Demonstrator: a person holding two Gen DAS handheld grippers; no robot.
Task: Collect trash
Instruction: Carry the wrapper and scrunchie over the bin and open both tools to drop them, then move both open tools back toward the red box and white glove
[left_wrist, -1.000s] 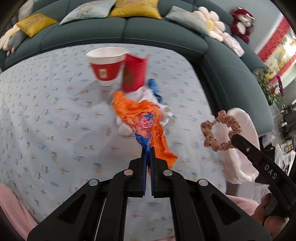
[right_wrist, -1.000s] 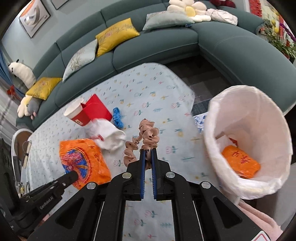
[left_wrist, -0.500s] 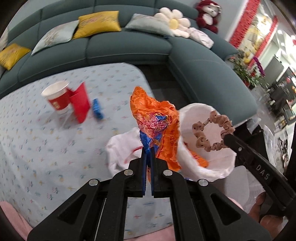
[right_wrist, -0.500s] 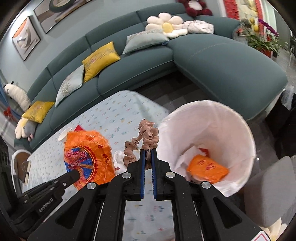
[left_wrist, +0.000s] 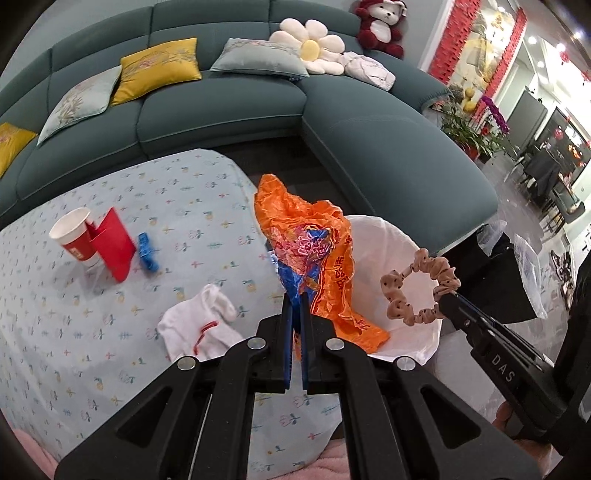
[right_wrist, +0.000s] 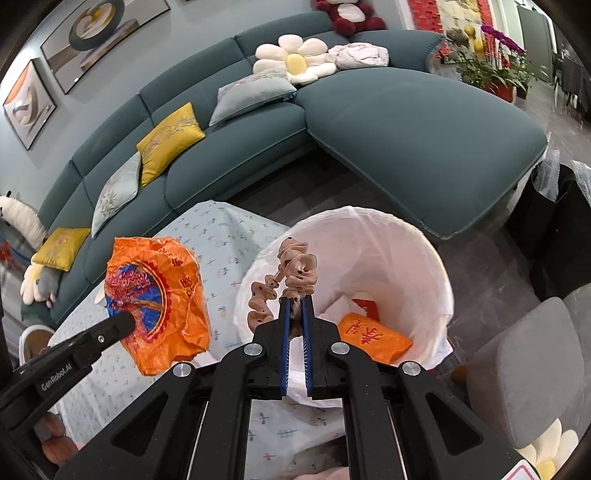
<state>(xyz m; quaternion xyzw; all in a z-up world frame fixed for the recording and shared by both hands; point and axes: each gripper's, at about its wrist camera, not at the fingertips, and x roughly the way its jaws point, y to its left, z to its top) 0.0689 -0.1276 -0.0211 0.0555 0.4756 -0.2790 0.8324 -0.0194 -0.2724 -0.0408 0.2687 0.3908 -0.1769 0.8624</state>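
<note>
Left claw (left_wrist: 295, 306): pressed together on the lower edge of an orange snack wrapper (left_wrist: 314, 258), crumpled, printed blue and red, held upright in the air by the near rim of the bin and not yet over its mouth, as the right wrist view shows it to the left of the opening. Right claw (right_wrist: 295, 306): pinching a tan scrunchie (right_wrist: 291, 280) with dark dots, which hangs above the open mouth of the bin. Bin (right_wrist: 439, 266): round, lined with a white bag, standing on the floor just beside the corner of the worktop (left_wrist: 92, 295), which wears a pale blue flowered cloth. Already inside the bin: one orange packet (right_wrist: 373, 336) with red lettering and a red scrap behind it. Both carried pieces are, by my judgement, one release away from being collected. Remaining on the worktop: a white and red paper cup (left_wrist: 75, 240), upright; a red paper sleeve (left_wrist: 114, 247) leaning against it; a small blue item (left_wrist: 147, 253) just beside the sleeve, kind not clear; a crumpled white piece (left_wrist: 199, 325) with a red mark, near the front edge. Estimate: the task is partly done, with at least four pieces left to fetch after these two drop.
</note>
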